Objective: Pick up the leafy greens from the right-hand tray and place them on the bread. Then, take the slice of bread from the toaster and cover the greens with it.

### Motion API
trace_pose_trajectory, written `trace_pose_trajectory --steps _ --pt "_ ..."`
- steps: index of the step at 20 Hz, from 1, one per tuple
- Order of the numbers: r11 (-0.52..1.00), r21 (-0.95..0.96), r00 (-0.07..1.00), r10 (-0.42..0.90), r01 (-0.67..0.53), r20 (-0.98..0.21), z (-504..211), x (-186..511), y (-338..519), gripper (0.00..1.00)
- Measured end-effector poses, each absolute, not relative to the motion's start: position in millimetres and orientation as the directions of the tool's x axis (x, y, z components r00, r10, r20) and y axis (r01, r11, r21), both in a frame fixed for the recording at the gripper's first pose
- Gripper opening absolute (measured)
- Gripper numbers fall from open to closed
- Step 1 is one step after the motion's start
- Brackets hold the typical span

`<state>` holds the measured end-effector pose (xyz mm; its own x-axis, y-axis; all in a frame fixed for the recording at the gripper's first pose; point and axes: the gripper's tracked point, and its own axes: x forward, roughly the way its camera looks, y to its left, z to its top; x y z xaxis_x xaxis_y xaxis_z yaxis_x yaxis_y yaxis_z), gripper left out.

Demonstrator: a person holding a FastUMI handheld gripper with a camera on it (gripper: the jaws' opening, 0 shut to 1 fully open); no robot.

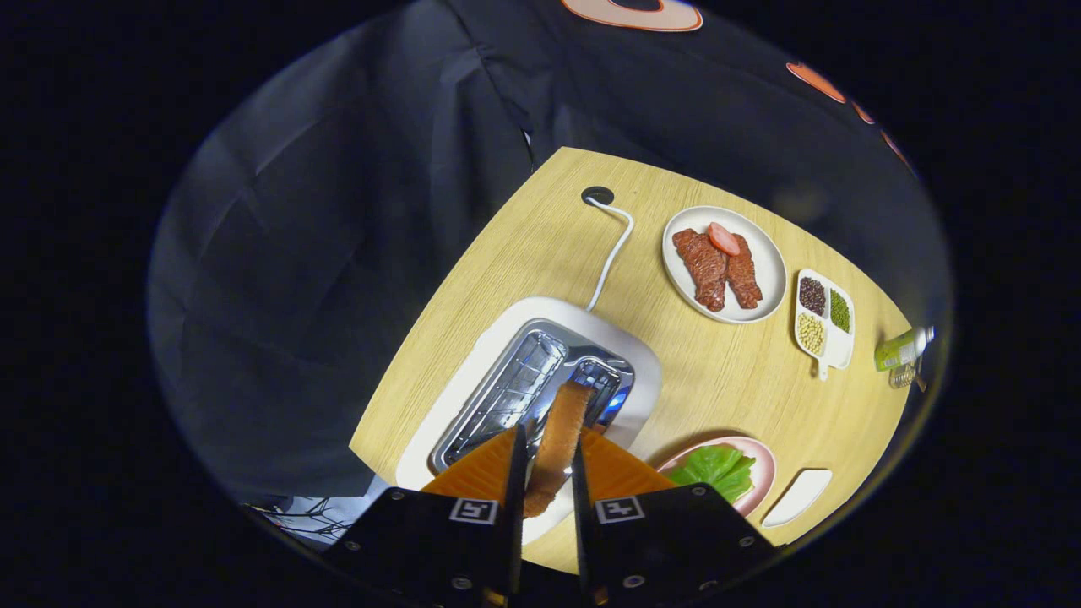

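The gripper [547,460] points down over the toaster [540,380]. Its two fingers are pressed tight on the bread [559,439], which stands on its edge between them, above the toaster's slots. The greens [718,469] lie on a pink plate [764,473] just beside the toaster. A plate of meat [726,263] sits farther off on the table [726,380].

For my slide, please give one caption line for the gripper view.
Gripper shut on bread slice above the toaster; leafy greens lie on pink plate.
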<state>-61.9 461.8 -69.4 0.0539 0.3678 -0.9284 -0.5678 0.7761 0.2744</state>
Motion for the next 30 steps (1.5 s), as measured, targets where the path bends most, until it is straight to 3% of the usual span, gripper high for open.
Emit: trace_pose_trajectory --steps 1,3,19,30 --pt "0.774 0.280 0.054 0.375 -0.568 -0.926 -69 -61 459 0.20" --pt "0.766 0.300 0.065 0.405 -0.569 -0.912 -63 -58 457 0.16" --pt "0.619 0.580 0.176 0.749 -0.529 -0.639 21 -65 396 0.12" --pt "0.584 0.645 0.192 0.796 -0.493 -0.573 -13 -79 337 0.12"
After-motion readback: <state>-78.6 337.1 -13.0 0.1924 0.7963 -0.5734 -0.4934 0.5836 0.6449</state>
